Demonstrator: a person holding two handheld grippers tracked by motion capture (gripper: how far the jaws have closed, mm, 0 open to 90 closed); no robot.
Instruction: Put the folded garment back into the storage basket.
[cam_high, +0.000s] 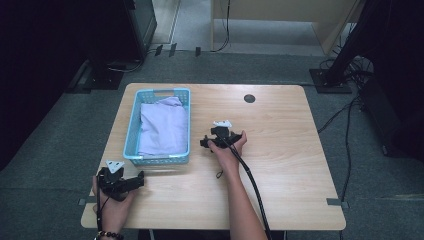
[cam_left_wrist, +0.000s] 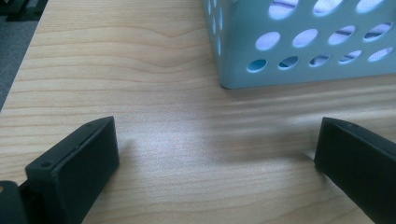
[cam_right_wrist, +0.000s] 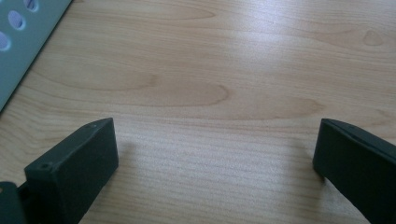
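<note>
Both tools gape empty: left tool (cam_high: 134, 181), right tool (cam_high: 224, 136); probably reach into the basket (cam_high: 131, 131); pinch the cloth (cam_high: 163, 125) by an edge.

One blue basket (cam_high: 131, 131) sits on one wooden table (cam_high: 280, 165), just ahead of the left gripper's fingers (cam_left_wrist: 74, 158). One folded lilac cloth (cam_high: 162, 125) lies inside it. Two grippers: the left gripper (cam_high: 131, 181) and the right gripper (cam_high: 223, 136), each with two black fingers.
</note>
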